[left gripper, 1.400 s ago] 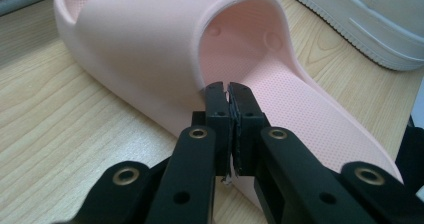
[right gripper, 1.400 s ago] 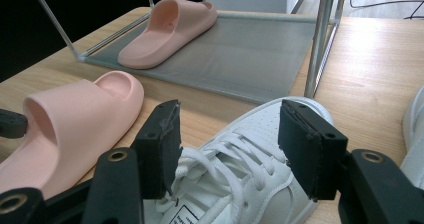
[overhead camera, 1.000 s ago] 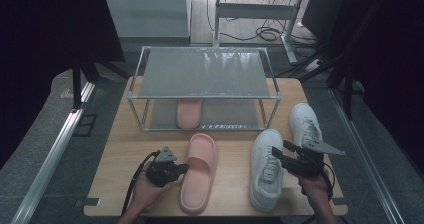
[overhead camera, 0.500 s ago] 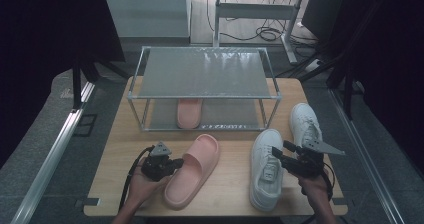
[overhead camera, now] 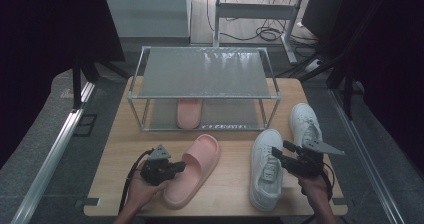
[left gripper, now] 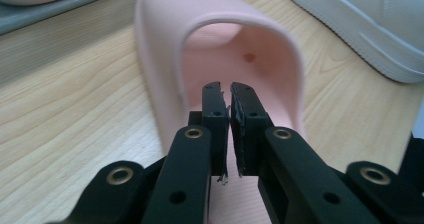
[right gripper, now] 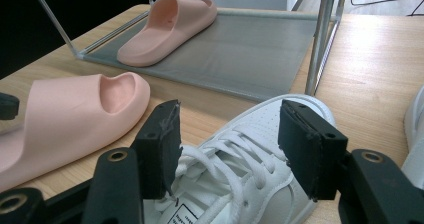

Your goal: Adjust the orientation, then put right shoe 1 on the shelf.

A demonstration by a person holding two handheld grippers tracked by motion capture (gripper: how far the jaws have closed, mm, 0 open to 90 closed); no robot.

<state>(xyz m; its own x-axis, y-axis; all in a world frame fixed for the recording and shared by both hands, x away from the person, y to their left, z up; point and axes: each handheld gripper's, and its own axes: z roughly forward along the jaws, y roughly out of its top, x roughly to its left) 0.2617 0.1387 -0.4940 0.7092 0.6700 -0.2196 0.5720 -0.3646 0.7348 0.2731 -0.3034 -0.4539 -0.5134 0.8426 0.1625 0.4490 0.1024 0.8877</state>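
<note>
The left gripper sits at the heel end of a pink slipper lying on the wooden surface in front of a metal shoe rack. In the left gripper view its jaws reach into the heel of the slipper; they have just been opening slightly and stand almost together with only a thin gap, and nothing shows between the pads. The slipper lies at an angle, toe pointing toward the rack, where a second pink slipper rests on the lower shelf. The right gripper hovers over a white sneaker, jaws wide apart above the laces, not pressing on it. Another white sneaker lies just beside it, farther right.
</note>
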